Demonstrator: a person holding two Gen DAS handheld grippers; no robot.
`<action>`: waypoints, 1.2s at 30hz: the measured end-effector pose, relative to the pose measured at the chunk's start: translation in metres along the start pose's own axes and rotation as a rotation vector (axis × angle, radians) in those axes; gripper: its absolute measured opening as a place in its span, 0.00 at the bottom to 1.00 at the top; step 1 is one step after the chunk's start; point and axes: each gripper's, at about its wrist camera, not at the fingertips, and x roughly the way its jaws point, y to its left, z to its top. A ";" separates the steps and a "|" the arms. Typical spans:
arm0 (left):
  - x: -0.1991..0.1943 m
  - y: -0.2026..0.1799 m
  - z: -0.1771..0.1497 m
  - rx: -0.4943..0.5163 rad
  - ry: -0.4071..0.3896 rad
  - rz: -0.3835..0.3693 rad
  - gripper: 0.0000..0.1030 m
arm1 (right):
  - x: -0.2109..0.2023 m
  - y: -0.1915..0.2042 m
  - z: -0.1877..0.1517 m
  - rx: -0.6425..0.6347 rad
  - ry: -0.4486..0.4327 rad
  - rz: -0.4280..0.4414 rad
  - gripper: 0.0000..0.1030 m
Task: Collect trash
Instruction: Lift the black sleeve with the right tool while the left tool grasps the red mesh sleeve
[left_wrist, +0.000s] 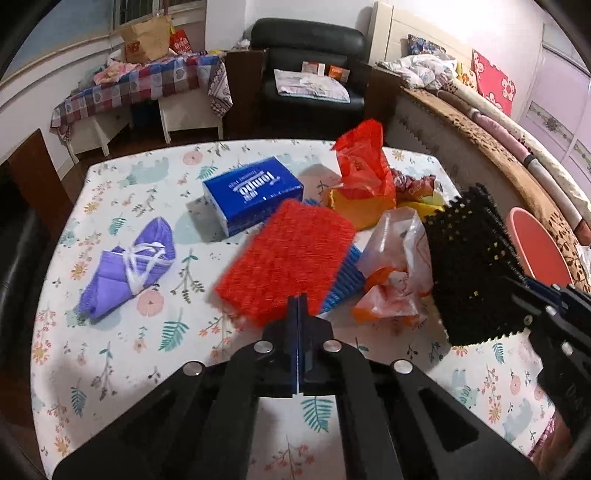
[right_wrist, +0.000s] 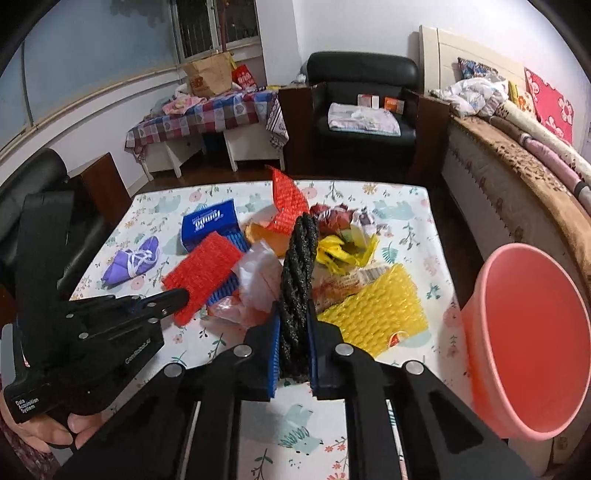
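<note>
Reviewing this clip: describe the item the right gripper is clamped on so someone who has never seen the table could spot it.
Start at the floral-print table with the pink bucket at its right edge. In the trash pile at the middle, the right gripper pinches a black mesh pad standing on edge. It is the only black piece; the similar pads beside it are red and yellow.

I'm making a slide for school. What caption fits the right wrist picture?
Right gripper squeezes a black foam sheet above the littered table, pink bin waiting nearby.

Evenly lit indoors, soft shadows, perhaps slightly blurred, fisheye-bent edges.
</note>
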 end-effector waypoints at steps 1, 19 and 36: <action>-0.003 0.001 0.000 -0.008 -0.007 0.002 0.00 | -0.004 0.000 0.001 0.000 -0.012 -0.008 0.11; -0.054 -0.008 -0.011 -0.031 -0.081 -0.001 0.00 | -0.059 -0.015 0.000 0.037 -0.103 -0.099 0.11; -0.044 -0.016 -0.007 -0.038 -0.042 -0.045 0.14 | -0.067 -0.028 -0.003 0.073 -0.111 -0.108 0.11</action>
